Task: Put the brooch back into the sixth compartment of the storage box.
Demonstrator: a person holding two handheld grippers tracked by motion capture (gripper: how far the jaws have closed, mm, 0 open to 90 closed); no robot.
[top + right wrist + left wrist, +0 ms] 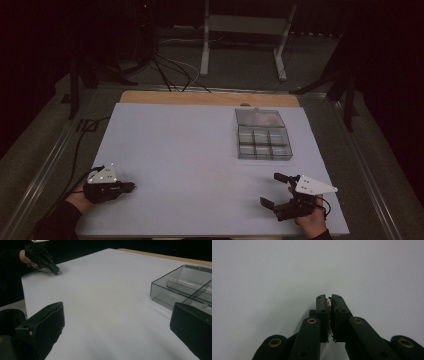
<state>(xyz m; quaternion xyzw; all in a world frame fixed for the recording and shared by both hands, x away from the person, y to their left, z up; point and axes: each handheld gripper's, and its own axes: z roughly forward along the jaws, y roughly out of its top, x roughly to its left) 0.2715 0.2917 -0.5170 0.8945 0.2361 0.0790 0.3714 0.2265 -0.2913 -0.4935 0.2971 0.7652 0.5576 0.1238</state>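
Box (263, 135) of clear plastic lies ahead of the right tongs (274, 189), much nearer them than the left tongs (131, 187). Its long axis runs away from the person. Right jaws stand apart, left jaws together, both empty.

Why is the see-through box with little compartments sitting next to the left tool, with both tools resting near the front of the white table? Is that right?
Not quite. The see-through box sits on the right side of the white table, up ahead of the right tool, not next to the left tool. The high view shows it. Both tools do rest near the front.
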